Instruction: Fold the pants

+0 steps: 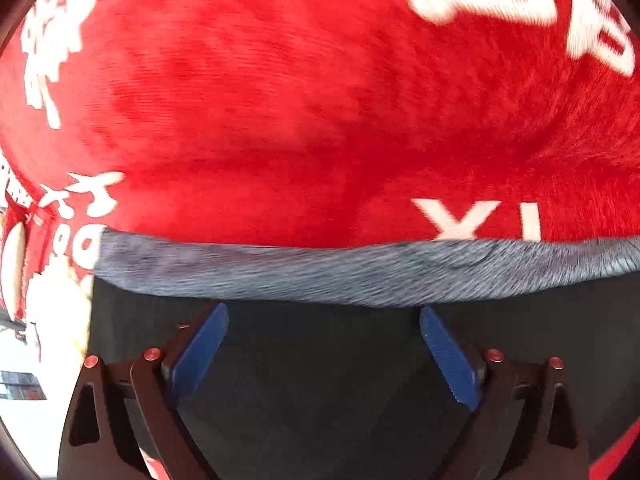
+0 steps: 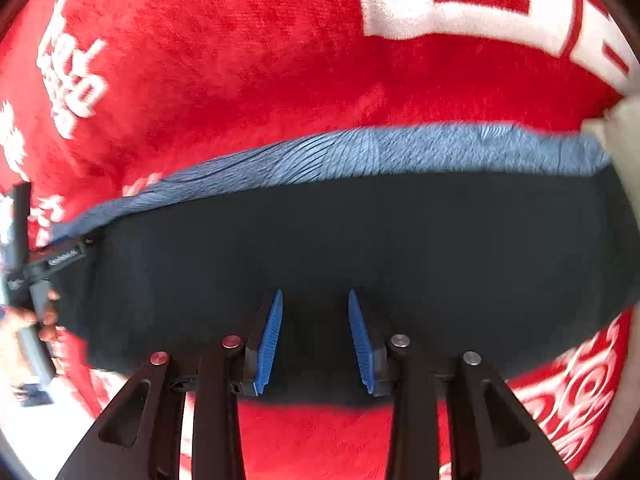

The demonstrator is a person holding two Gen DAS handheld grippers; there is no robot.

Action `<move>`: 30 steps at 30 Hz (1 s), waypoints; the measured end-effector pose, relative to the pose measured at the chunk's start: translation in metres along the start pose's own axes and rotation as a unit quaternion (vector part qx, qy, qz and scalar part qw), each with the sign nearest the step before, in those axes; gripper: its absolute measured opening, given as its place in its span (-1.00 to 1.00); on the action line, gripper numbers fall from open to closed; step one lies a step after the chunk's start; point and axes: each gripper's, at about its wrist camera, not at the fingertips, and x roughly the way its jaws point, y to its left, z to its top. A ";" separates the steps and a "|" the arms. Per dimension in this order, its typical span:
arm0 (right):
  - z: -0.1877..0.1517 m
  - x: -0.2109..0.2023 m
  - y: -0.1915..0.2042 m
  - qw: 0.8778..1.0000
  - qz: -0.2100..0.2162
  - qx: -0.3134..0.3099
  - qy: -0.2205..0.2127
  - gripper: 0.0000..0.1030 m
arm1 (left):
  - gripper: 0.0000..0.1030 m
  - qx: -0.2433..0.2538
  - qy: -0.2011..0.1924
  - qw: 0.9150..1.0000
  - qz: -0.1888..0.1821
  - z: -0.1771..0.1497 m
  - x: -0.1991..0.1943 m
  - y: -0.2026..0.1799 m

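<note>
The pants (image 2: 360, 248) are dark navy and lie flat on a red blanket, with a lighter blue-grey ribbed band (image 2: 360, 152) along their far edge. My right gripper (image 2: 315, 296) hovers over the dark cloth, its blue pads (image 2: 272, 332) partly apart and nothing pinched between them. In the left wrist view the same dark pants (image 1: 320, 360) and grey-blue band (image 1: 360, 272) fill the lower half. My left gripper (image 1: 322, 312) stands wide open above them, pads (image 1: 200, 352) clear of the cloth. A hand (image 2: 44, 320) holding the other gripper's handle shows at the left edge of the right wrist view.
The red blanket (image 1: 280, 100) with white lettering covers the whole surface around the pants. A pale object (image 2: 624, 140) lies at the right end of the band. Pale floor and small objects (image 1: 24, 360) show past the blanket's left edge.
</note>
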 end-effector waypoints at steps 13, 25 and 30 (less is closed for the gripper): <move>-0.093 0.081 0.158 0.968 0.238 0.012 0.076 -0.16 | 0.91 -0.022 0.003 0.999 0.047 -0.065 0.009 0.136; -0.081 0.075 0.218 0.980 0.196 -0.003 0.029 -0.87 | 0.92 -0.010 -0.014 1.000 0.007 -0.070 0.014 0.142; -0.113 0.092 0.191 0.983 0.162 0.013 0.088 -0.90 | 1.00 -0.040 -0.004 0.999 0.002 -0.071 0.011 0.147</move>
